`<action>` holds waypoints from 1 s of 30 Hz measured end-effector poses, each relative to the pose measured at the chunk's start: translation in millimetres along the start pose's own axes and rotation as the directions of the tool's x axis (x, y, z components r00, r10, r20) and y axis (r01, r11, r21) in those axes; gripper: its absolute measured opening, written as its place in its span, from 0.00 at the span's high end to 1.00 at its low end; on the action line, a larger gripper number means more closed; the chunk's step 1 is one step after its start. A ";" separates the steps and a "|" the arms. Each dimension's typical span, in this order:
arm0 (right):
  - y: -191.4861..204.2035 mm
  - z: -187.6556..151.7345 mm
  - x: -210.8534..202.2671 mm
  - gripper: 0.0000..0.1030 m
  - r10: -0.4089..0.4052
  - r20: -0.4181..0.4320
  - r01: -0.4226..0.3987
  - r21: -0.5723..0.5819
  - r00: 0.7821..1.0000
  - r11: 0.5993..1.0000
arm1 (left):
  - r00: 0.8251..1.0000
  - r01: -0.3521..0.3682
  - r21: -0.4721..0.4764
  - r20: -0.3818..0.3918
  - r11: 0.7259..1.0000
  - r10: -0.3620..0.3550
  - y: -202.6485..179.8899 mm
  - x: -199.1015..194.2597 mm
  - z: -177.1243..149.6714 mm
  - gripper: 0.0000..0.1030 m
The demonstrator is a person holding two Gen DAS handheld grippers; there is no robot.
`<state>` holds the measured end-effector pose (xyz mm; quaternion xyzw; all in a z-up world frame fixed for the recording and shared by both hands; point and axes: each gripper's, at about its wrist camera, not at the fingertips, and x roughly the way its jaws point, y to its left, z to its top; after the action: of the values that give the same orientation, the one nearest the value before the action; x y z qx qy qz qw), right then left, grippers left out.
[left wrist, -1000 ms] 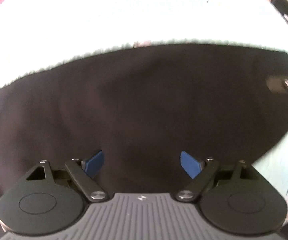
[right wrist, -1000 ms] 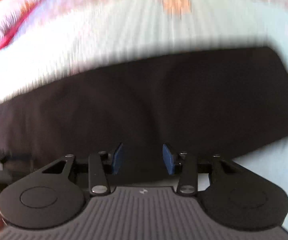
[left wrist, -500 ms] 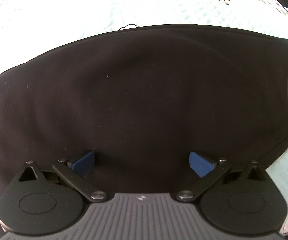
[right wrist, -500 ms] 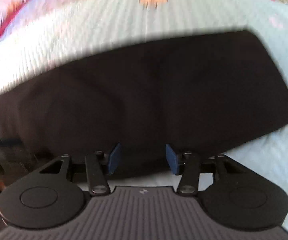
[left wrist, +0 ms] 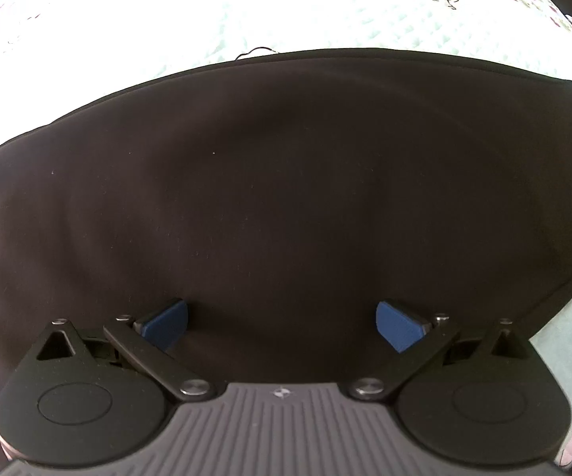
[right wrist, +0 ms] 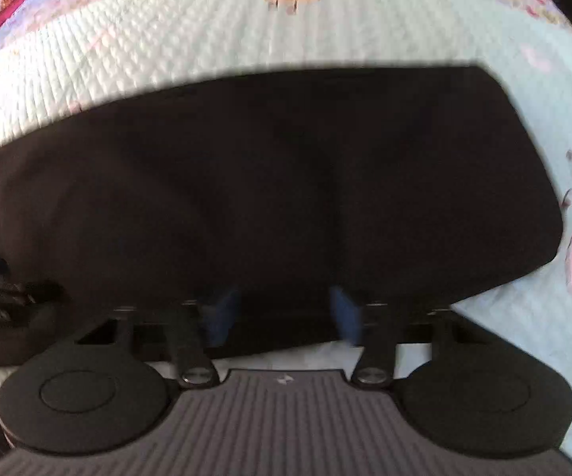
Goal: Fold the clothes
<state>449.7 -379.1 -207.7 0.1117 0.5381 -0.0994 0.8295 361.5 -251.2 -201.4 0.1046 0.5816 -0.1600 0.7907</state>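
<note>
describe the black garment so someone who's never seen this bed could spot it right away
Start from the pale mint quilted bedspread printed with small cartoon animals and flowers. Spread flat across it lies the black garment, a broad plain dark cloth. It is the only dark, unpatterned thing on the bright bedding.

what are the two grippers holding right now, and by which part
Nothing is held. The left gripper and right gripper hang open over the black garment; the right one's jaws have just been closing.

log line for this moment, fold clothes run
phase: reach | left gripper: open above black garment | right gripper: open at its near edge, closing | bedspread
</note>
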 end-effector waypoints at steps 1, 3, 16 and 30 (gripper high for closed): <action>2.9 4.3 -6.2 0.58 0.006 0.028 -0.006 0.005 1.000 1.000 | 1.000 -0.002 -0.001 0.002 1.000 0.002 0.3 0.0 -1.3 0.00; 8.5 31.1 -2.6 0.57 0.008 0.112 -0.011 0.020 0.994 1.000 | 1.000 -0.008 -0.003 0.007 1.000 0.008 -15.3 8.4 20.4 0.00; -102.4 -9.1 -26.2 0.54 -0.042 0.030 0.037 0.131 0.999 0.991 | 1.000 -0.011 0.003 0.011 1.000 0.011 -29.2 18.3 38.1 0.00; -190.8 -61.6 -67.7 0.46 -0.106 0.052 0.088 0.271 0.993 0.958 | 1.000 -0.011 0.005 0.024 1.000 0.010 -32.7 18.9 26.5 0.00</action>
<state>314.5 -540.4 -185.2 0.1934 0.4967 -0.2155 0.8182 377.8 -293.3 -210.7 0.1078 0.5713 -0.1586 0.7980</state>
